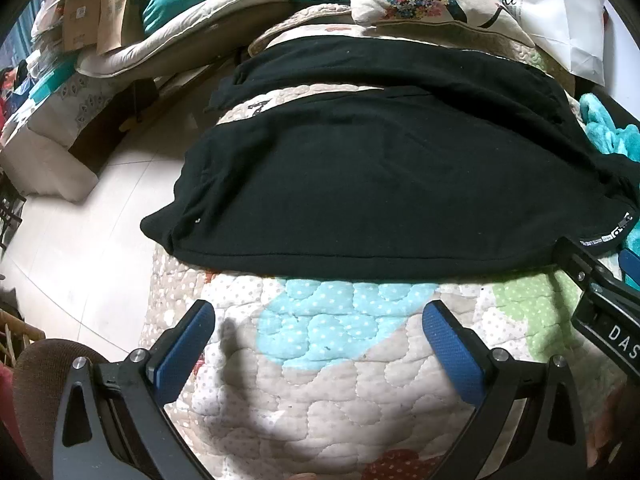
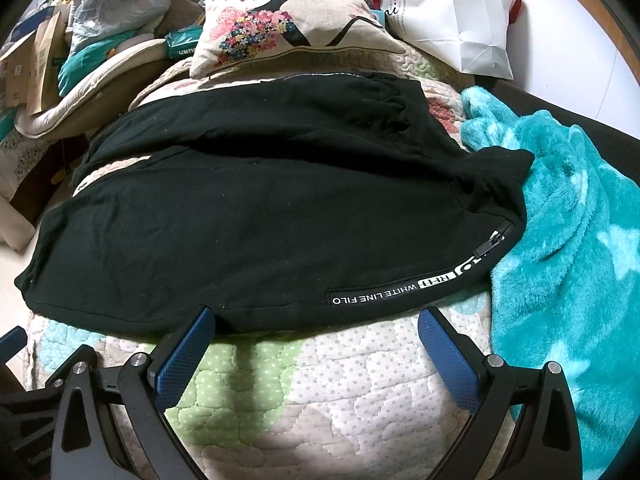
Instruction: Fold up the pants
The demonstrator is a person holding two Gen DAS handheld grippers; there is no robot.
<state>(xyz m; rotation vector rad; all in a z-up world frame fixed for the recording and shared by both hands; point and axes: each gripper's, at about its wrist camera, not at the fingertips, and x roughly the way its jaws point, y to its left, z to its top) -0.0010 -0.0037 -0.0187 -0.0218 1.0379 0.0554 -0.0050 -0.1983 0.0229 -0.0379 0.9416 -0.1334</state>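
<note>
Black pants [image 1: 380,184] lie spread flat across a quilted bedspread [image 1: 320,360], both legs running left to right, the waist at the right. They also show in the right wrist view [image 2: 260,216], with a white-lettered label [image 2: 376,295] near the front hem. My left gripper [image 1: 318,316] is open and empty, just short of the pants' near edge. My right gripper [image 2: 316,320] is open and empty, its left fingertip [image 2: 202,322] at the near edge of the pants. The right gripper's body shows at the right of the left wrist view [image 1: 600,292].
A turquoise fleece blanket [image 2: 560,240] lies right of the pants. A floral cushion [image 2: 280,12] and a white paper bag [image 2: 452,12] sit behind them. Boxes and bedding [image 1: 120,20] are piled at back left. The floor [image 1: 80,248] drops off left of the bed.
</note>
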